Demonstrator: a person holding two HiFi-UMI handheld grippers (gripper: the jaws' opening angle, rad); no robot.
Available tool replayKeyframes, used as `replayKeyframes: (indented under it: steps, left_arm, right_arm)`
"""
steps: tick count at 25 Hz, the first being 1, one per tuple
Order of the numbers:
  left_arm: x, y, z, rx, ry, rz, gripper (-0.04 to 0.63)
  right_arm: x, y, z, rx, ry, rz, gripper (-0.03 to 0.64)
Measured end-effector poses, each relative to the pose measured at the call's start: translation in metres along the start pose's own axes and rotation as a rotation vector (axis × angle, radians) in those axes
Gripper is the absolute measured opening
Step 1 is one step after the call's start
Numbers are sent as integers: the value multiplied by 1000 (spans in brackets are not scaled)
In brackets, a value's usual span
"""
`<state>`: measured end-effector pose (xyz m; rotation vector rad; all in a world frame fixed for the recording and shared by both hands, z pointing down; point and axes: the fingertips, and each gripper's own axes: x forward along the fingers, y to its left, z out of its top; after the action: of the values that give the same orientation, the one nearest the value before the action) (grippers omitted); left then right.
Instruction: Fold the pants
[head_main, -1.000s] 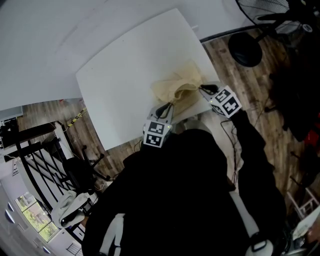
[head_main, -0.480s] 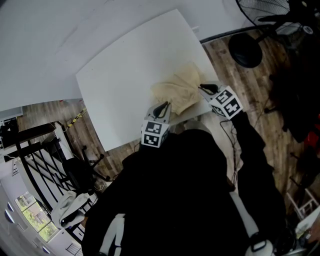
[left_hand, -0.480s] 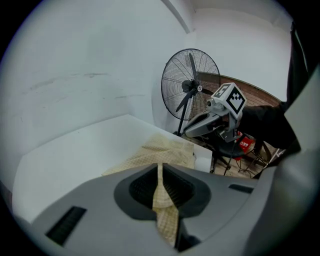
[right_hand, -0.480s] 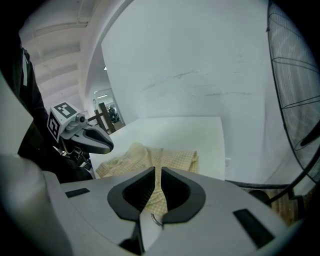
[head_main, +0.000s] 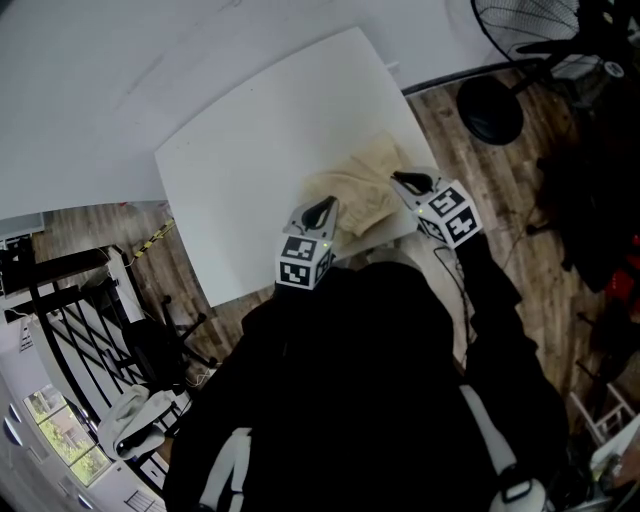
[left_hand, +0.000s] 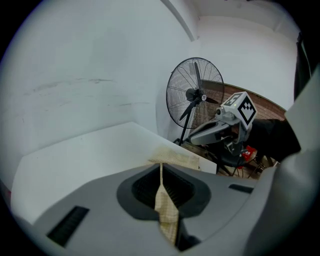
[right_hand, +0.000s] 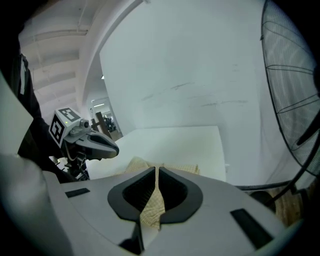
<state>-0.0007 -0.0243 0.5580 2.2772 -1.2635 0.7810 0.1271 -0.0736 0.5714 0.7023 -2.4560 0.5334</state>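
A black office chair (head_main: 160, 340) stands on the wood floor off the left corner of the white table (head_main: 240, 160), well apart from the work. At the table's near edge, the left gripper (head_main: 322, 210) points down and away from the person. Its jaws are pressed together on a thin fold of the pants (head_main: 360, 190), and in the left gripper view a strip of the pale yellow cloth runs up between them. The pants lie bunched in a loose heap on the table's near right part, close to the edge, between the two grippers. The rest of the tabletop to the left and far side is bare.

On the right of the heap, at the table's right corner, the right gripper (head_main: 403, 181) also tilts downward. Its jaws are clamped on another pinch of the same cloth, which shows as a wedge between them in the right gripper view. Each gripper's marker cube faces up toward the person's head.

Past the table's right side, a black standing fan (head_main: 520, 30) stands on the floor by the white wall.
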Motion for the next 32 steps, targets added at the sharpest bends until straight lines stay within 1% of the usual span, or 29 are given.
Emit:
replayKeyframes:
  steps: [3, 6, 13, 17, 20, 23, 25, 29, 32]
  left_arm:
    - [-4, 7, 14, -32, -18, 7, 11]
    - [-12, 13, 31, -71, -59, 13, 9]
    - [-38, 29, 69, -126, -184, 48, 9]
    - [-51, 35, 78, -163, -234, 72, 9]
    - [-62, 36, 81, -176, -267, 96, 9]
    - [-78, 35, 89, -188, -312, 117, 9]
    - [-89, 35, 94, -193, -345, 133, 9]
    - [-105, 33, 108, -184, -397, 147, 9]
    - [-116, 26, 115, -167, -424, 151, 9]
  right_arm:
    - [-5, 4, 19, 83, -76, -7, 20]
    - [-11, 13, 37, 113, -141, -17, 18]
    - [-17, 40, 84, 97, -285, -49, 11]
    - [-26, 52, 112, 93, -353, -45, 11]
    - [-35, 61, 127, 90, -401, -42, 11]
    - [-48, 74, 144, 41, -444, -53, 9]
    - [-57, 80, 153, 26, -471, -62, 9]
    - [-67, 88, 162, -23, -499, -108, 9]
    - [-71, 98, 164, -9, -514, -110, 6]
